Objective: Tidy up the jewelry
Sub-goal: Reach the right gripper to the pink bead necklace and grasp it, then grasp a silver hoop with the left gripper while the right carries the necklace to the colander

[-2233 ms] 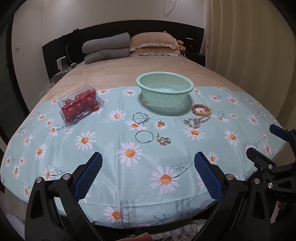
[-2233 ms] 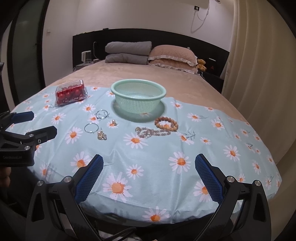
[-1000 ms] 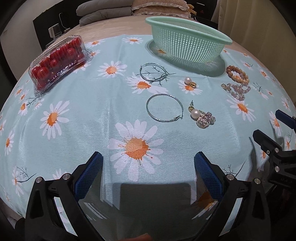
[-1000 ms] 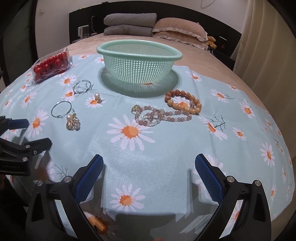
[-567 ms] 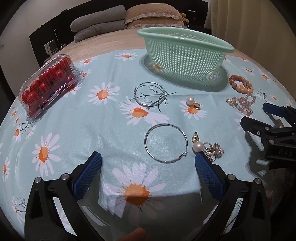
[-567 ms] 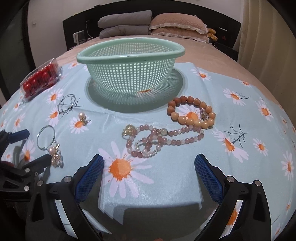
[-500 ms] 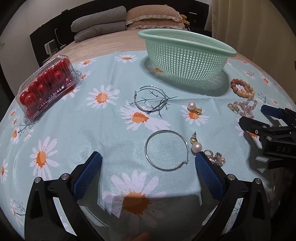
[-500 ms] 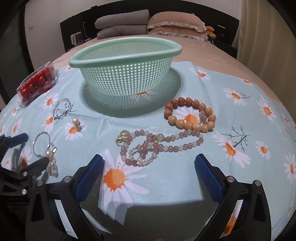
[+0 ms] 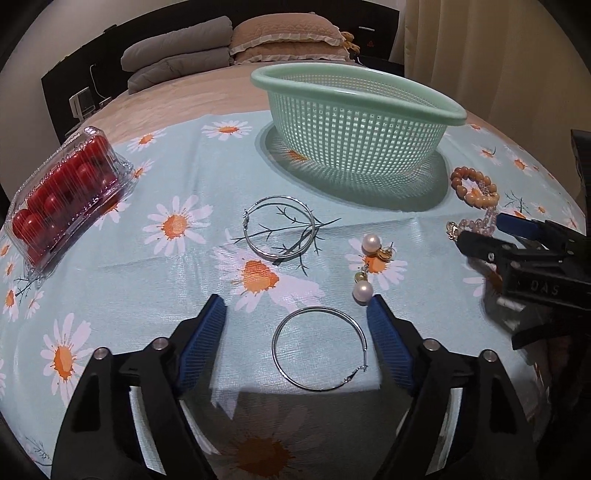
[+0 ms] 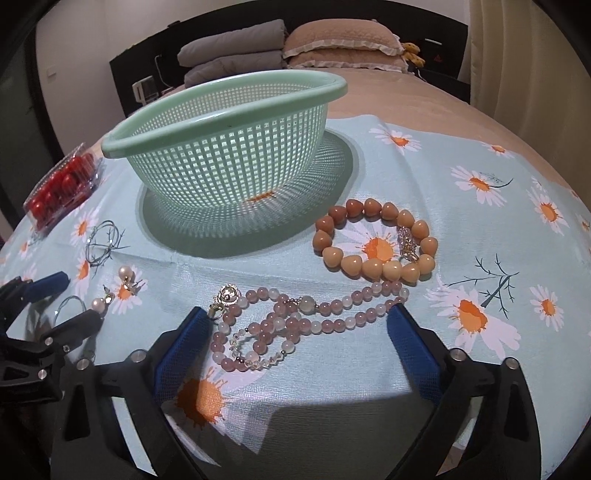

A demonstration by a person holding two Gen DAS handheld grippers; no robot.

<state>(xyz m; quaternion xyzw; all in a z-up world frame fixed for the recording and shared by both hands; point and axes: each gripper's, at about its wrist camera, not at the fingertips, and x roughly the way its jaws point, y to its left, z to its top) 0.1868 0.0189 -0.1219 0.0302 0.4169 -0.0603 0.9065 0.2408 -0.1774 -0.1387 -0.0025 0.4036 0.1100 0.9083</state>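
lying flat on the daisy cloth (image 9: 110, 273), the near silver hoop (image 9: 320, 349) is now sitting between the blue pads of the left gripper (image 9: 297, 325), where half a second ago it was lying just beyond the fingertips. the jaws have just been closing in from their widest; they are still spread, and neither pad is touching the wire. a pearl drop earring (image 9: 361, 291) is lying just off the right pad's tip, a second pearl earring (image 9: 372, 244) is a little farther on, and a second hoop (image 9: 279, 231) is lying farther out toward the green mesh basket (image 9: 354, 147).

in the right wrist view the pink bead necklace (image 10: 295, 325) is now lying between the pads of the right gripper (image 10: 299, 325), having been farther ahead of the fingertips a moment before. these jaws too have just been narrowing; the left pad is right beside the necklace's gold clasp end and the right pad beside its far loop, though i cannot tell whether either is touching. the amber bead bracelet (image 10: 373, 243) is lying just beyond, to the right, with the basket farther away on the left.

a clear box of red tomatoes (image 9: 62, 199) is sitting far left on the cloth. pillows (image 9: 288, 33) and folded grey bedding are lying at the far end of the bed.
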